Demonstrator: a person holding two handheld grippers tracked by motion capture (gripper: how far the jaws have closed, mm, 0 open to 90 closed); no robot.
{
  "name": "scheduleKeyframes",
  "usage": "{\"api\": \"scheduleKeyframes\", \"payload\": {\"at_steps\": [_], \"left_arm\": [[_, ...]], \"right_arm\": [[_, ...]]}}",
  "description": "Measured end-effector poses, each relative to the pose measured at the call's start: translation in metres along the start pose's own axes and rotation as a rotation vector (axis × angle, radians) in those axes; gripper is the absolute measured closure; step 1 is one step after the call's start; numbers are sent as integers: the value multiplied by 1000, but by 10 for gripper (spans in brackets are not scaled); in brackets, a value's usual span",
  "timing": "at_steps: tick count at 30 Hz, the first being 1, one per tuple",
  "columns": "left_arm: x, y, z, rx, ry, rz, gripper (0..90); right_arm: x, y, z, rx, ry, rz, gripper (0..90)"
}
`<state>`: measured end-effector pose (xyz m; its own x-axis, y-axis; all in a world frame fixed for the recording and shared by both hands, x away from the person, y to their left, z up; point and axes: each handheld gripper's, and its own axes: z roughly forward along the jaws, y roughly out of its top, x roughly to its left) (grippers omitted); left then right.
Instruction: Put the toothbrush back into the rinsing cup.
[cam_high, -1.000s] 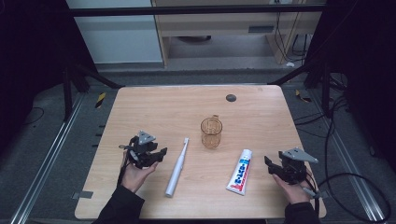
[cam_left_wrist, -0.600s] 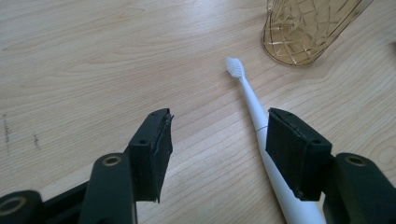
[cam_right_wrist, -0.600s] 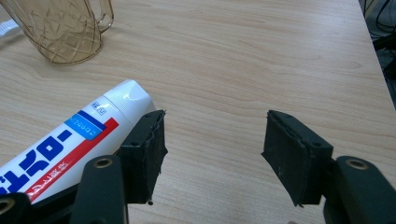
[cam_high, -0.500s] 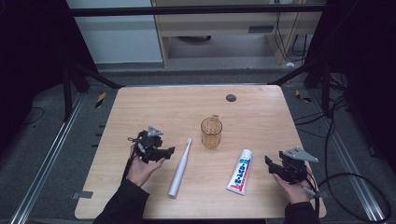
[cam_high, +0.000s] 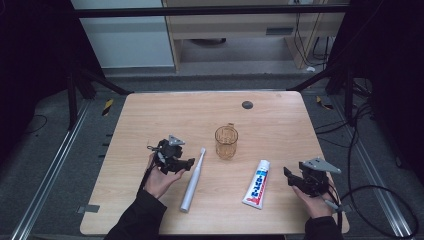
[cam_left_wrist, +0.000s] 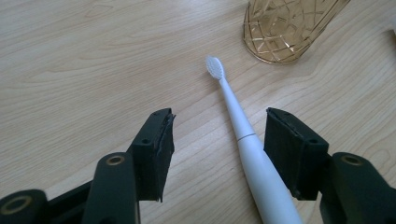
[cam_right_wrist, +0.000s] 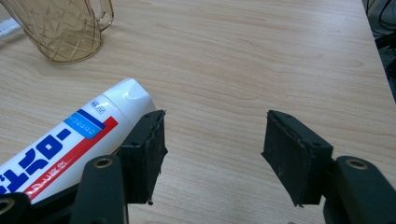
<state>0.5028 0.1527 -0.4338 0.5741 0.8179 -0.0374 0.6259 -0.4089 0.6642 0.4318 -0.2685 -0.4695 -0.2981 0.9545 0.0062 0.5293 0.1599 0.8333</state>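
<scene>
Jaws wide on the left gripper (cam_left_wrist: 215, 154), freshly opened, straddling the toothbrush (cam_left_wrist: 243, 140) handle without pinching it; the brush lies flat on the table (cam_high: 150, 115), head toward the cup (cam_high: 226, 142). Nothing lifted yet. Right gripper (cam_right_wrist: 212, 149) gapes on nothing, toothpaste (cam_right_wrist: 70, 149) just beside it. Grasping and placing all remain, I'd say.

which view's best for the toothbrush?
Left gripper view: toothbrush fills the frame, bristle head sharp, lying between the left gripper's open jaws. High view shows it whole but small. Right gripper view catches just bristles at its left edge.
</scene>
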Motion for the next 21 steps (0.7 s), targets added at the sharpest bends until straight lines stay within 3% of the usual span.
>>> {"api": "scheduleKeyframes", "payload": {"at_steps": [21], "left_arm": [[-14, 1, 22, 93, -26, 25, 438]], "right_arm": [[1, 0, 3, 19, 15, 2, 388]]}}
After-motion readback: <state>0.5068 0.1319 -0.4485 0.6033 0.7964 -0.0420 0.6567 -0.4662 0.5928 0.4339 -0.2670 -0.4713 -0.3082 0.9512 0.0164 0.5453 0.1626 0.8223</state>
